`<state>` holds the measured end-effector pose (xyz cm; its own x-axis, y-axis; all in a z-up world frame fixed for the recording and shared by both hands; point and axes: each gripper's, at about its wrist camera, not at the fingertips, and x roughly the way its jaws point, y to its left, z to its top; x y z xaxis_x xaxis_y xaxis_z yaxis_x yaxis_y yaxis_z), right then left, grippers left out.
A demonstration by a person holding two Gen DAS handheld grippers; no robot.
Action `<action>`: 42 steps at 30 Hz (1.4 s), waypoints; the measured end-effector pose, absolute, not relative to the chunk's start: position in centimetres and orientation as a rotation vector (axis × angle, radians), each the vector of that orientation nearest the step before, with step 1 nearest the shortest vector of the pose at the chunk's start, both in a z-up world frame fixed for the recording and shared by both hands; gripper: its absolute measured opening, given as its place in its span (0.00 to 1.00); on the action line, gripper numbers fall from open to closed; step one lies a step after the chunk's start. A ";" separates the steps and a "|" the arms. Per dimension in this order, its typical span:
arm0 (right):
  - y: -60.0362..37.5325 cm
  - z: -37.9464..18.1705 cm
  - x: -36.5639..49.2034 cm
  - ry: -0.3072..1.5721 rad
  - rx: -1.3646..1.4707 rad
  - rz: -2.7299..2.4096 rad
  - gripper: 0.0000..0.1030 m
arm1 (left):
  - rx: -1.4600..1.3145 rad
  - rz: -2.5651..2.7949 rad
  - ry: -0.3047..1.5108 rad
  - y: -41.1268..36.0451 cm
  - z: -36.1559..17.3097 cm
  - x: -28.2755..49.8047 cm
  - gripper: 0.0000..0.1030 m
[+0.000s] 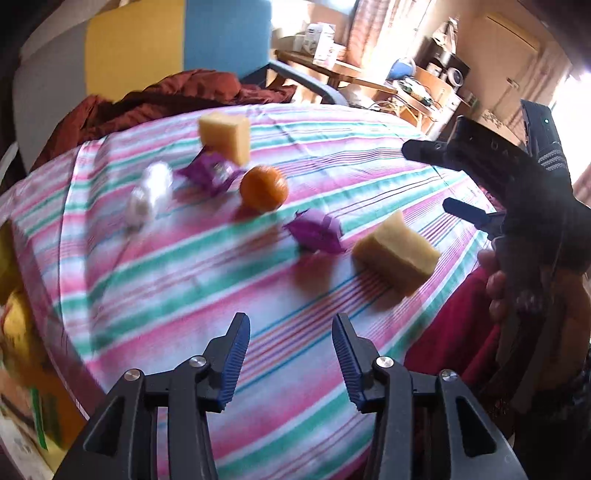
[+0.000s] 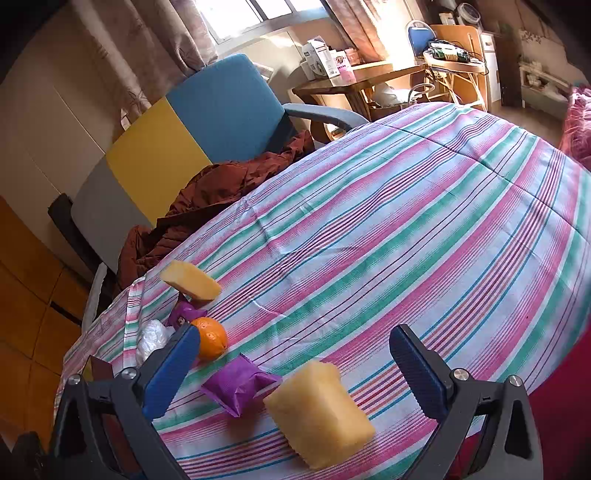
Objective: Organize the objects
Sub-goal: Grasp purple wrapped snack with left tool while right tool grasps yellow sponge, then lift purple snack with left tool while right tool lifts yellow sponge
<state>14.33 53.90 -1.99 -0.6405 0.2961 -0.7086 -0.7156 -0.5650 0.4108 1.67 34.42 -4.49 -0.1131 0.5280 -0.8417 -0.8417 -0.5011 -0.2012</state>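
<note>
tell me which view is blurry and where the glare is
Left wrist view: motion-smeared, the orange and white bag soft, glare at the right edge. Right wrist view: sharp, the near sponge crisp, window blown out; both bend the striped cloth.

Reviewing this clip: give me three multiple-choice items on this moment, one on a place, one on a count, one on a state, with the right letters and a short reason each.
1. Where does the orange lie?
A. on the striped cloth, between the two purple packets
B. on the blue chair
C. inside a bowl

2. How many yellow sponge blocks are on the cloth?
A. one
B. two
C. four

3. How do the right gripper's jaws stand?
A. shut on a packet
B. shut on the orange
C. open, holding nothing

Key: 1 A, the far purple packet and the near purple packet flank it on the cloth. 2 B, the far sponge and the near sponge are the only ones. 3 C, the pads stand apart, touching nothing, with the near sponge below.
</note>
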 end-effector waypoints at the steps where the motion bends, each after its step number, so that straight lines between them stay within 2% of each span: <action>1: 53.9 -2.0 14.3 0.941 -0.786 2.207 1.00 | -1.135 1.772 0.426 35.1 -4.3 1.7 0.47; 3: 54.0 -2.1 14.3 0.948 -0.785 2.206 1.00 | -1.091 1.747 0.479 36.9 -4.0 1.7 0.50; 8: 54.1 -2.2 14.4 0.964 -0.781 2.205 1.00 | -1.042 1.699 0.575 41.2 -4.3 1.2 0.51; 19: 54.5 -2.5 14.5 1.008 -0.780 2.204 1.00 | -1.125 1.626 0.664 45.7 -8.3 -0.8 0.51; 21: 54.5 -2.5 14.5 1.009 -0.781 2.204 1.00 | -1.124 1.616 0.662 46.0 -8.7 -0.7 0.40; 22: 54.5 -2.5 14.5 1.009 -0.781 2.204 1.00 | -1.121 1.618 0.660 45.9 -8.9 -0.5 0.36; 25: 54.5 -2.6 14.4 1.010 -0.790 2.202 1.00 | -1.091 1.639 0.642 44.4 -9.3 0.1 0.33; 36: 54.0 -2.9 13.3 0.943 -0.870 2.204 1.00 | -1.098 1.839 0.441 32.7 -9.7 1.1 0.33; 42: 53.5 -3.0 12.7 0.885 -0.923 2.188 1.00 | -1.069 1.851 0.477 33.2 -10.0 1.6 0.32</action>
